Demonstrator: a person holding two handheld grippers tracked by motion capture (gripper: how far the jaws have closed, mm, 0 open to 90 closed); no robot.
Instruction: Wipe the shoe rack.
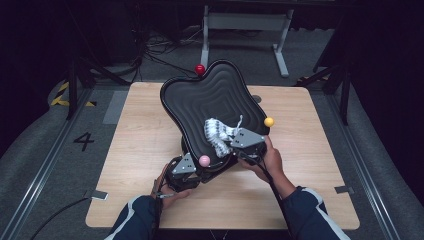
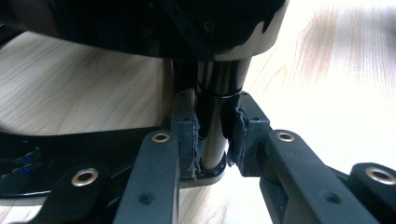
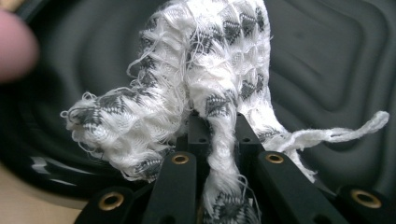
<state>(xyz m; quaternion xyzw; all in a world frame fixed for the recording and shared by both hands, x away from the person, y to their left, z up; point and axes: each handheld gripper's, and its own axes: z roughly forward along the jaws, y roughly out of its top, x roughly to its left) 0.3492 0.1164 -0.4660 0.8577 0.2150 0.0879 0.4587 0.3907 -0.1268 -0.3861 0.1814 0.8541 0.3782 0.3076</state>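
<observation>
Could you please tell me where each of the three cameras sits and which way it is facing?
High view: above the person's side, looking forward and down at the table; forearms and both hands show.
Left gripper view: on the left gripper, facing the tray's post.
Right gripper view: on the right gripper, facing the cloth.
Shared: the black tray.

Black gripper [image 3: 219, 128] jaws pinch a frayed white-and-grey cloth [image 3: 196, 79], bunched just ahead against a ridged black tray [image 3: 322, 60].
</observation>
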